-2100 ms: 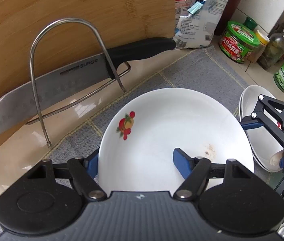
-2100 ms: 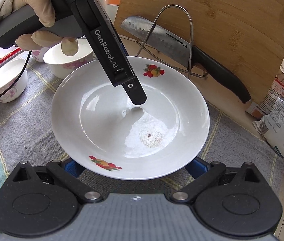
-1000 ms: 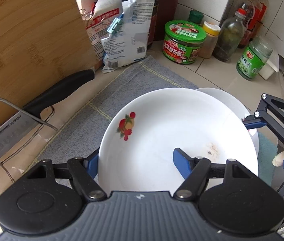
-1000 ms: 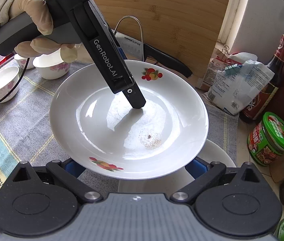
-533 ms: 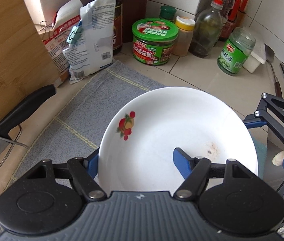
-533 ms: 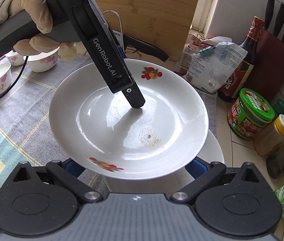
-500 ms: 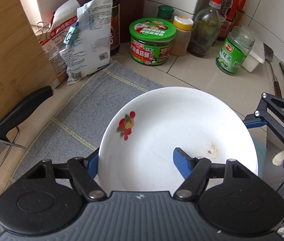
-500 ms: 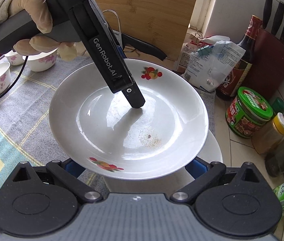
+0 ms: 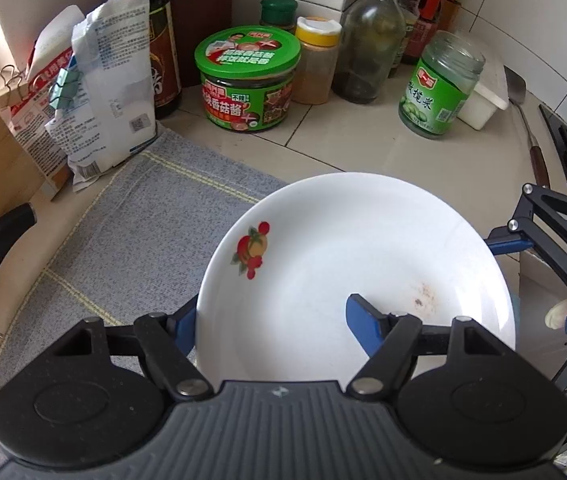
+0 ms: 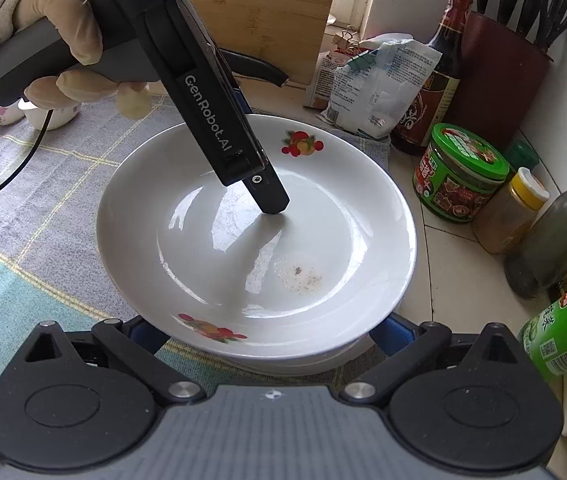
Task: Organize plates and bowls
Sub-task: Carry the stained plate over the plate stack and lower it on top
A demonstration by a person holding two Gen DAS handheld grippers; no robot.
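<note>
Holding the plate (image 10: 211,240) at centre frame, your left gripper (image 9: 271,322) pinches its rim — jaws clenched; right gripper (image 10: 267,330) jaws spread beneath. It's glazed, slippery, breakable — grip the rim.

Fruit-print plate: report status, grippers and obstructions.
Left gripper shut on fruit-print plate, one finger inside the dish. Right gripper open, jaws under the near rim. Plate directly over second white plate. Green-lidded jar nearby.

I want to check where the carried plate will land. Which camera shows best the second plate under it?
The right wrist view: the lower plate shows as a white rim just below the carried plate, held by the left gripper. In the left wrist view the carried plate hides it completely.
</note>
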